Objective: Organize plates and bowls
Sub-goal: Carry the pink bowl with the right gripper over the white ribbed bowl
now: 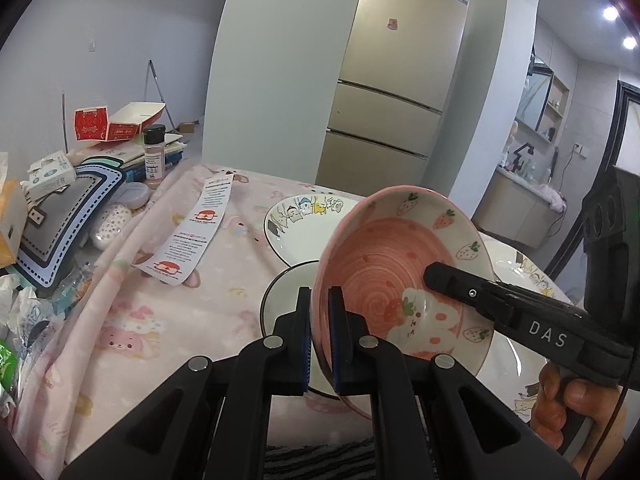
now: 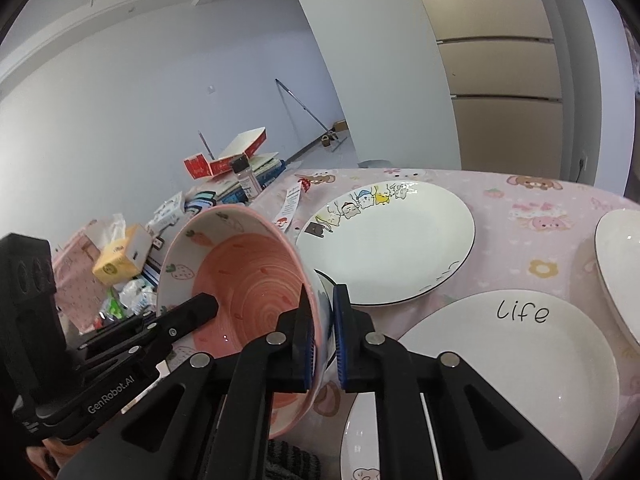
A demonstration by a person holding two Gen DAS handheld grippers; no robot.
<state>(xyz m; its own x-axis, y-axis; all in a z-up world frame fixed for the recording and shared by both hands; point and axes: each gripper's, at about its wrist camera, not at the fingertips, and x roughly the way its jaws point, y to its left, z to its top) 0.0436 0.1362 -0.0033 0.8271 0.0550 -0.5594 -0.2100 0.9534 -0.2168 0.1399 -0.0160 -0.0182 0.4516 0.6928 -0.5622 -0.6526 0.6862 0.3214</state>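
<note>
Both sets of jaws are clamping the same pink strawberry bowl (image 1: 400, 276): the left gripper (image 1: 320, 340) is pinching the rim on one side, and the right gripper (image 2: 324, 340) is pinching the rim opposite, each with one pad inside the wall and one outside. Gripped from two sides like this, the bowl is hanging tilted above the surface (image 1: 180, 320), its opening facing up and toward the room, probably so that the heavy ceramic is not twisting out of a single pinch. It is hovering over a dark-rimmed white plate (image 1: 280, 300), beside the cartoon plate (image 2: 384, 244) and the plate lettered "life" (image 2: 520, 352); another plate (image 2: 620, 264) is lying at the far right. A pink cartoon tablecloth (image 2: 520, 208) is covering the surface, with a leaflet (image 1: 196, 232) lying on it. Boxes, a spice jar (image 1: 154, 156) and packets are crowding the left end. Behind, a gold fridge (image 1: 392, 92) is standing against a pale wall.
</note>
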